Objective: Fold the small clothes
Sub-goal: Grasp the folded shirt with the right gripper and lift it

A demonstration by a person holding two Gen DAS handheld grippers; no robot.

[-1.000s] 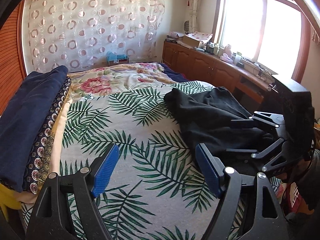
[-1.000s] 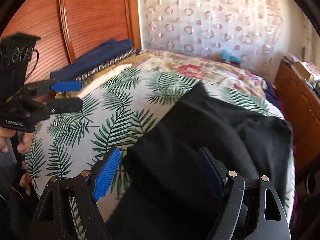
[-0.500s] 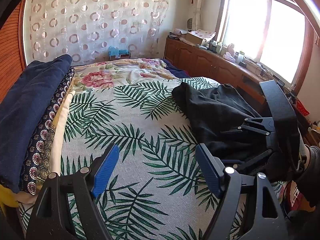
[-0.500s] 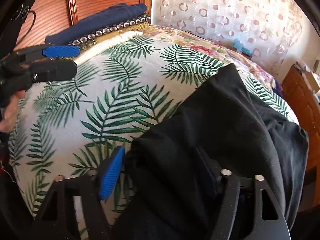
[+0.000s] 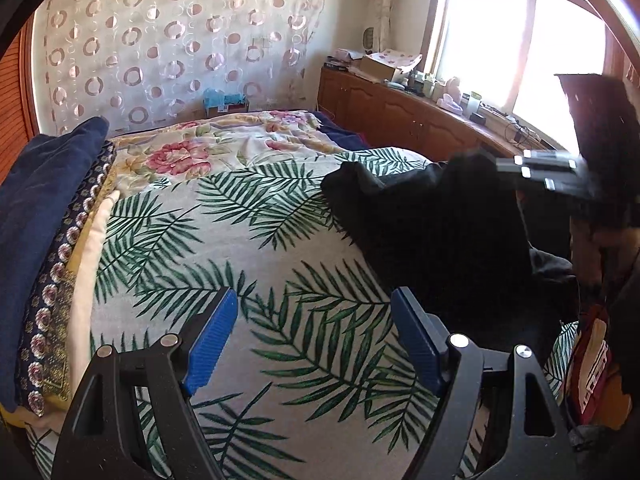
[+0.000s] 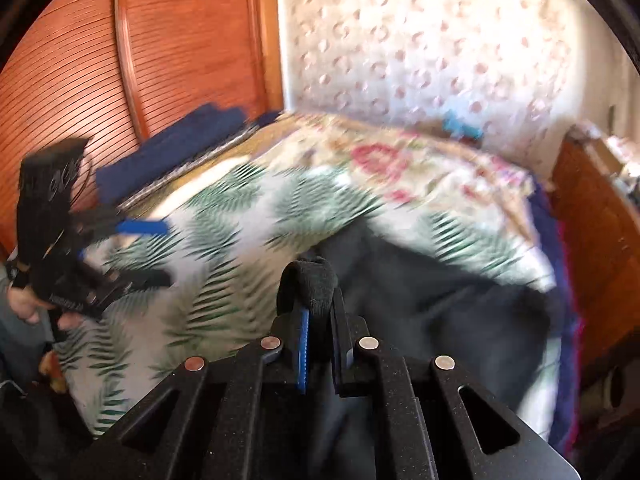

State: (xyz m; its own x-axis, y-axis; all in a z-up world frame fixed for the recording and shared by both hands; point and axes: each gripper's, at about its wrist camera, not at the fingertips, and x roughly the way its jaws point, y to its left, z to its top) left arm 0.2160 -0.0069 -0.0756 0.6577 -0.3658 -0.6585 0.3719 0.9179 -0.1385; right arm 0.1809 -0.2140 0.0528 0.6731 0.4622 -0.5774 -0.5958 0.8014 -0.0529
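1. The black garment (image 6: pixel 448 312) lies crumpled on the right half of the bed (image 5: pixel 256 280), over the palm-leaf bedspread, filling the lower right of the right wrist view.
2. The right gripper (image 6: pixel 320 320) sits at bottom centre of its own view. Its jaws are closing and already pinch a bunched fold of the black cloth, which loops up between the blue pads.
3. The left gripper (image 5: pixel 312 340) is at the bottom of the left wrist view. Its jaws stand wide apart over bare bedspread, with nothing between them; the garment's edge is just to their right.
4. Risk — the pinch looks to catch only a small doubled fold near the pad tips. If the garment is lifted or pulled, its weight could drag that fold out.
5. Risk — only one point of the cloth is held. Raised this way, the garment would likely hang in a bunch rather than spread flat for folding.
6. Risk — the right wrist view is smeared with motion blur, so a quick pull could tug the cloth loose.
7. The right wrist view alone shows the fold inside the jaws.
8. The left wrist view alone shows the garment's outline sharply and, at upper right, a blurred side view of the other gripper with cloth rising to it.
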